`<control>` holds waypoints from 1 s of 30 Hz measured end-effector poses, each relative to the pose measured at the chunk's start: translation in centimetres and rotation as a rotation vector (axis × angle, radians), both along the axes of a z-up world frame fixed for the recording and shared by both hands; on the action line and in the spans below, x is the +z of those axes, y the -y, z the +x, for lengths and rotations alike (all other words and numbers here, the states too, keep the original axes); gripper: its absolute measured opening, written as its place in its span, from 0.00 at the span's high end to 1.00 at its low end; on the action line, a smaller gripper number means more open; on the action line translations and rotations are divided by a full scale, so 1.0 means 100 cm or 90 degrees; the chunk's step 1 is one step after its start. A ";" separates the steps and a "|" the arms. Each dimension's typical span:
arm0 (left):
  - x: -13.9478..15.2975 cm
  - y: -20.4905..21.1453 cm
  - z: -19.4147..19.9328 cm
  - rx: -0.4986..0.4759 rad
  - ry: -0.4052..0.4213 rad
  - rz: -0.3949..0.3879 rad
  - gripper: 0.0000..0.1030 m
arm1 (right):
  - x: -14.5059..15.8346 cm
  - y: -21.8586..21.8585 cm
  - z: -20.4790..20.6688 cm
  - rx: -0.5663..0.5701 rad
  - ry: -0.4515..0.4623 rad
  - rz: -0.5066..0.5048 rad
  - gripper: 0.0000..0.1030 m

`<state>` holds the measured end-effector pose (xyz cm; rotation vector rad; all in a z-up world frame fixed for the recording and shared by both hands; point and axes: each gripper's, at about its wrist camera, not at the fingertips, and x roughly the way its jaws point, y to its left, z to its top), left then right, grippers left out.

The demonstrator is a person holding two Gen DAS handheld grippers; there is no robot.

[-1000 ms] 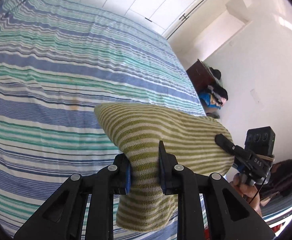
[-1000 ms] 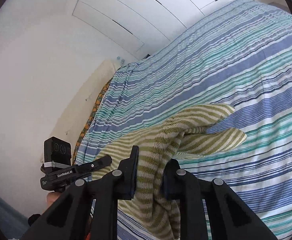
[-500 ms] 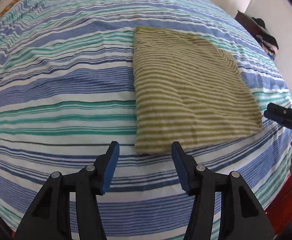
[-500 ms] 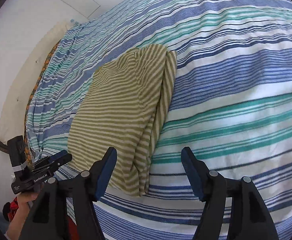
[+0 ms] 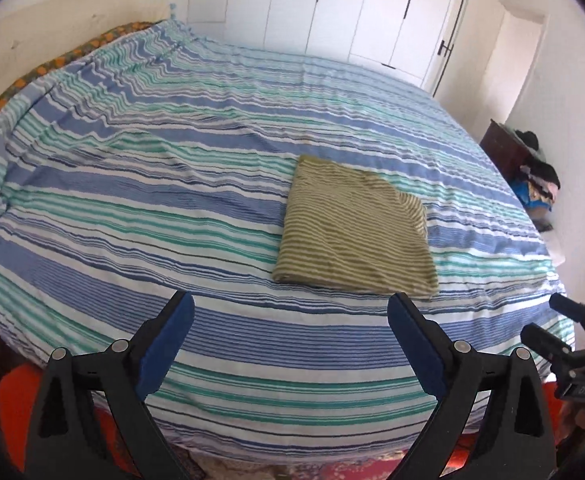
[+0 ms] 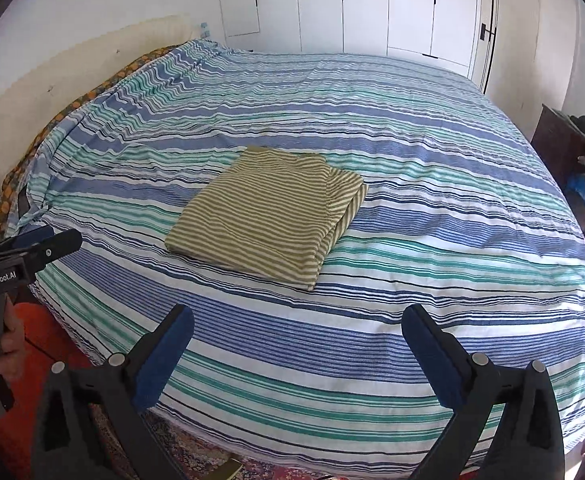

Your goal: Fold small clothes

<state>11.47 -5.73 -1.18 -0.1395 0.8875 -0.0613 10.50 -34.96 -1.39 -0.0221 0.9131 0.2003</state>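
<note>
- Garment first: the olive-and-cream striped knit top [image 5: 354, 230] lies as a flat folded square on the bed [image 5: 172, 208], at about 1 o'clock from the left hand-held gripper [image 5: 290, 340] in the left wrist view.
- In the right wrist view the same top [image 6: 266, 216] sits at about 11 o'clock from the right hand-held gripper [image 6: 298, 354], with layered edges showing along its right side.
- Both hand-held grippers have just been opening; each is now spread wide with nothing between its blue pads [image 5: 166, 346], only striped bedspread visible in the gap.
- A second ago each one pinched the knit fabric in the air; half a second ago the top was already down and the jaws were partly apart just in front of its near edge.
- Now both are well apart from the top and pulled back toward the near edge of the bed, so the whole bed comes into view.
- My reading: the last fold is released and this piece looks done; its stack seems even, with one under-layer peeking out at the right corner.
- No other small garment shows on the bed; clothes are heaped on a dark dresser [image 6: 560, 140] at 2 o'clock.
</note>
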 end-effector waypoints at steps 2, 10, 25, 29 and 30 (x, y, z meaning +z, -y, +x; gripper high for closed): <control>-0.003 0.000 0.003 -0.002 -0.058 0.054 0.05 | 0.003 -0.006 -0.013 -0.004 0.003 -0.008 0.01; 0.007 -0.006 -0.021 0.023 -0.024 0.152 0.05 | 0.015 -0.026 -0.033 -0.007 -0.002 -0.012 0.01; 0.034 -0.009 -0.035 0.035 0.050 0.232 0.04 | 0.031 -0.035 -0.043 -0.003 0.015 -0.043 0.01; 0.041 -0.005 -0.038 0.040 0.058 0.252 0.03 | 0.033 -0.034 -0.045 -0.007 0.017 -0.052 0.01; 0.042 -0.003 -0.039 0.042 0.061 0.264 0.03 | 0.034 -0.033 -0.045 -0.009 0.016 -0.056 0.01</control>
